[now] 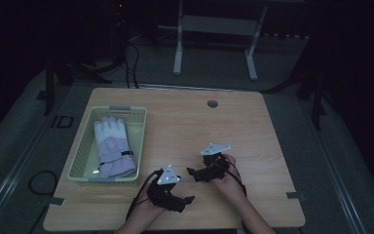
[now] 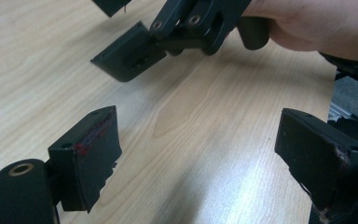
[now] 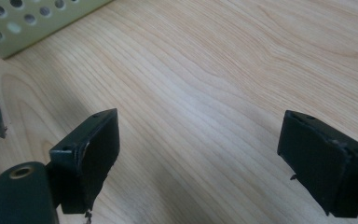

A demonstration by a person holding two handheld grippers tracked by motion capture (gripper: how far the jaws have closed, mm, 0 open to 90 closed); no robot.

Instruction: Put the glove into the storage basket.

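Both idle: left gripper [image 1: 189,200] and right gripper [image 1: 191,171] spread wide, empty, low over the bare counter [image 1: 185,122], glove [image 1: 113,147] lying flat in the basket [image 1: 82,151] at left, so next is probably a reach left into it

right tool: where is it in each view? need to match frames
High view: right tool right of centre, low, jaws apart, pointing left.
Left gripper view: top centre, reaching in from the hand.
Right gripper view: its own jaws rise at the bottom corners.
Shared landmark: the wooden tabletop.
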